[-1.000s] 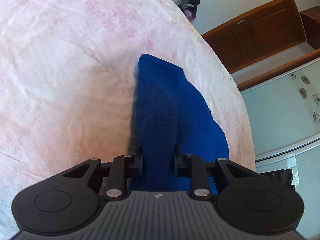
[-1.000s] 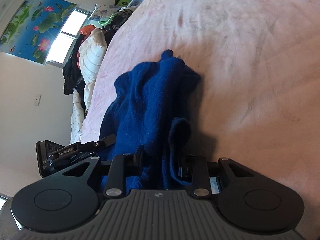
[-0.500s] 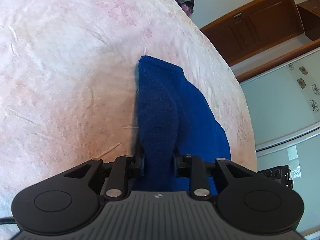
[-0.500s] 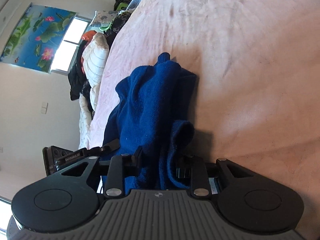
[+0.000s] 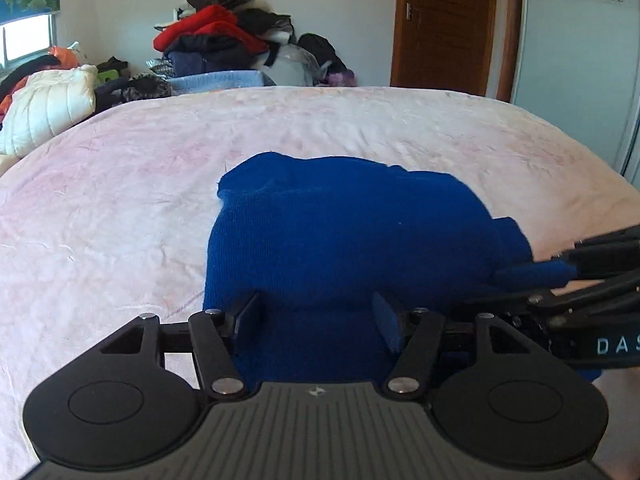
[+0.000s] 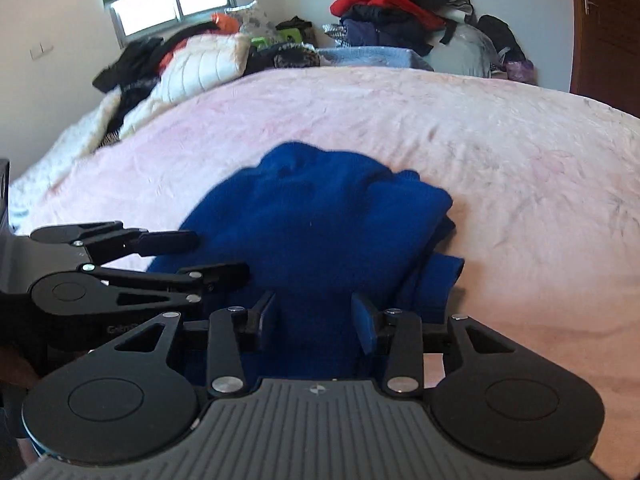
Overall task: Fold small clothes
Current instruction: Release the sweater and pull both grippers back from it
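Observation:
A dark blue knit garment (image 5: 344, 232) lies folded in a heap on the pink bed cover (image 5: 120, 200). My left gripper (image 5: 316, 316) is open, its fingers spread over the garment's near edge. My right gripper (image 6: 314, 316) is open too, over the same near edge of the garment (image 6: 320, 220). The right gripper also shows at the right of the left wrist view (image 5: 600, 264), with a fold of blue cloth at its fingers. The left gripper shows at the left of the right wrist view (image 6: 160, 256).
A pile of red, black and dark clothes (image 5: 216, 40) sits beyond the bed's far edge. A white quilted jacket (image 5: 48, 108) lies at the far left. A wooden door (image 5: 444, 24) and a pale wardrobe (image 5: 576, 60) stand at the right.
Both grippers have let go of the blue garment and opened. Both cameras have swung level, so the garment now lies laid down in front of them.

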`<state>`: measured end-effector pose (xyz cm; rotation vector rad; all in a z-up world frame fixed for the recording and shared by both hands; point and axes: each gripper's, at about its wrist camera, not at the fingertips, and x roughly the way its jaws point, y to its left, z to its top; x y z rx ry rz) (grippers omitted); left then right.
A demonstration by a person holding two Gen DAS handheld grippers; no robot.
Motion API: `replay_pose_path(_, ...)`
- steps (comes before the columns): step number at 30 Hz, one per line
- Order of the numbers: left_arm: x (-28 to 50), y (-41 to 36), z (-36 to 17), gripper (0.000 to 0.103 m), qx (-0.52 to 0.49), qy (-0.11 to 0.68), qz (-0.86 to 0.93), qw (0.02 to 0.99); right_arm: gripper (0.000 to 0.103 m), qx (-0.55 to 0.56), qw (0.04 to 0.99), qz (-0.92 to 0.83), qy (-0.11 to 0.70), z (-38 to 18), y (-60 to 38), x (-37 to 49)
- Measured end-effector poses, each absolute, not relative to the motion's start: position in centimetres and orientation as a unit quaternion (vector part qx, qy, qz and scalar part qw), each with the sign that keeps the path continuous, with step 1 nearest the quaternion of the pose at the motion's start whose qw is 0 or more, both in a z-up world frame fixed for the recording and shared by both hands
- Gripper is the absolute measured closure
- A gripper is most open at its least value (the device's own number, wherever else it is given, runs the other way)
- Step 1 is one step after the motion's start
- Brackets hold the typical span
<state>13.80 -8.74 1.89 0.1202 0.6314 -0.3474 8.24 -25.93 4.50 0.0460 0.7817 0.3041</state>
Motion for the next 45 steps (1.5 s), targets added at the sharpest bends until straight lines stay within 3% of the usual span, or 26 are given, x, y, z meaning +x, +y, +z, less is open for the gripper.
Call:
replay_pose_path(8, 13.4, -8.5, 3.3, 0.041, 0.045, 0.318, -0.157, 0.934, 0.054, 0.066, 0.915, 0.120, 0.380, 5.7, -27.2, 6.1)
replay_pose_path(13, 11.9, -7.7, 3.9, 0.041, 0.045, 0.341, -0.134, 0.929, 0.043, 0.088, 0.916, 0.148, 0.361, 6.3, -26.5, 3.0)
replay_pose_path(17, 12.1, -8.1, 2.8, 0.032, 0.065, 0.341, -0.123, 0.930, 0.042, 0.097, 0.899, 0.142, 0.403, 3.7, -26.2, 3.9)
replay_pose_path(26, 11.7, -7.0, 3.0, 0.032, 0.034, 0.358, -0.113, 0.926, 0.037, 0.150, 0.903, 0.118, 0.386, 5.3, -27.9, 1.4)
replay_pose_path(36, 7.2, -4.1, 4.8, 0.033, 0.009, 0.363, -0.088, 0.928, 0.027, 0.099, 0.908, 0.062, 0.403, 4.1, -27.9, -1.6)
replay_pose_path(38, 6.0, -3.4, 4.4, 0.033, 0.000, 0.372, -0.083, 0.924, 0.024, 0.093, 0.905, 0.055, 0.411, 3.3, -27.4, -1.8)
replay_pose_path(43, 4.3, -3.6, 2.6, 0.033, 0.005, 0.385, -0.076, 0.920, 0.004, 0.056, 0.917, 0.037, 0.392, 2.3, -25.1, -2.2)
replay_pose_path(45, 3.7, -3.8, 2.1, 0.032, 0.018, 0.373, -0.074, 0.925, 0.003, -0.002, 0.925, 0.026, 0.379, 1.5, -23.4, -2.6)
